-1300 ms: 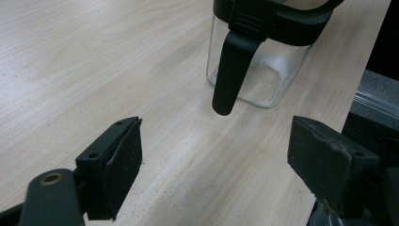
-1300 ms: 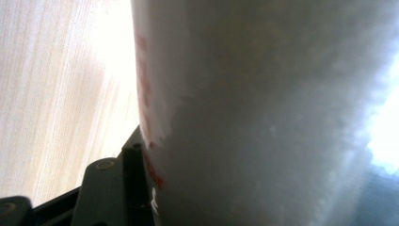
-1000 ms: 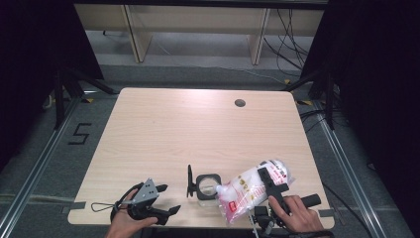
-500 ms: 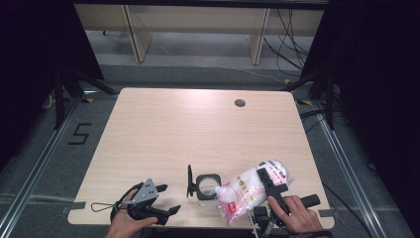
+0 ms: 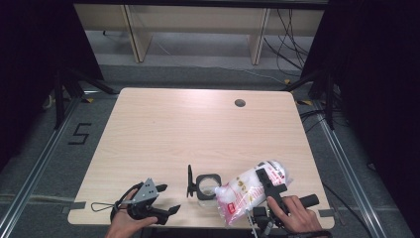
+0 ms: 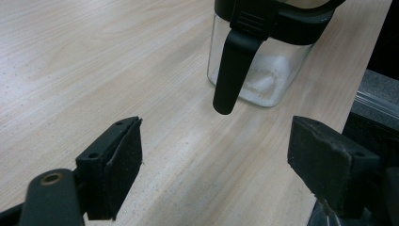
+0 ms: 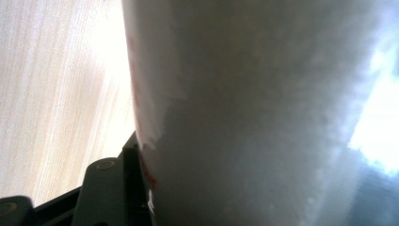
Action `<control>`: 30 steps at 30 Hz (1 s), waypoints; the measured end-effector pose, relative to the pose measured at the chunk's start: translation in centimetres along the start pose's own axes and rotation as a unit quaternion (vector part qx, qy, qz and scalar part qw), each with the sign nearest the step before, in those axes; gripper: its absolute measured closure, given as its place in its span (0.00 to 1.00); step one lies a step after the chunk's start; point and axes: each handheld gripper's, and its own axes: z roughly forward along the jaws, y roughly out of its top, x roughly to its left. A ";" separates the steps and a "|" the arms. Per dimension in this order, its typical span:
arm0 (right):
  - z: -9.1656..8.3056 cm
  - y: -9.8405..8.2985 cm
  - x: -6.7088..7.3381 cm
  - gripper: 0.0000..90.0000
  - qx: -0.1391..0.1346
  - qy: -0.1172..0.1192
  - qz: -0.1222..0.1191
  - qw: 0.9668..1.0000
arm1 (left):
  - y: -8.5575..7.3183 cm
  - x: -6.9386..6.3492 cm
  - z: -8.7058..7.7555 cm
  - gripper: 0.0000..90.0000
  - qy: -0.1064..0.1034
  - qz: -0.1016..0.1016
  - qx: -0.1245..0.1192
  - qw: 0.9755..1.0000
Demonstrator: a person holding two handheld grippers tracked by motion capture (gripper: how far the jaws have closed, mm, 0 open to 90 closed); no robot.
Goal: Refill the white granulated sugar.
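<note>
- High view: nothing has shifted against the frames from the second before. The right gripper clamps the white bag of granules exactly as it did, the bag tilted with its lower end towards the small clear jar just beside it. The jar stands near the front edge of the table, its black lid flipped up at the left. The left gripper rests low at the front left, apart from the jar, where it was.
- Left gripper view: the jaws stand wide apart with nothing between them. Ahead is the jar, a little white powder in its bottom, the black lid hanging down its near side.
- Right gripper view: the bag sits right against the lens, pressed beside the one jaw visible at bottom left; the wood of the table shows to the left.
- Judgement: with both hands holding still, this looks like a pause in the pour. The bag's mouth is not clearly over the jar's opening, so filling appears to be barely begun.
</note>
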 end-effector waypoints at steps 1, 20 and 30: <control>-0.1 0.0 -0.2 0.44 0.003 0.003 0.001 1.000 | 0.0 0.0 0.0 0.20 0.001 0.001 0.003 1.000; 0.0 -0.2 0.0 0.44 0.005 -0.002 0.029 1.000 | 0.0 0.1 0.0 0.20 0.001 0.003 0.004 1.000; -0.1 -0.4 -0.3 0.44 0.007 -0.005 0.013 1.000 | 0.0 0.2 -0.1 0.20 0.002 -0.002 0.003 1.000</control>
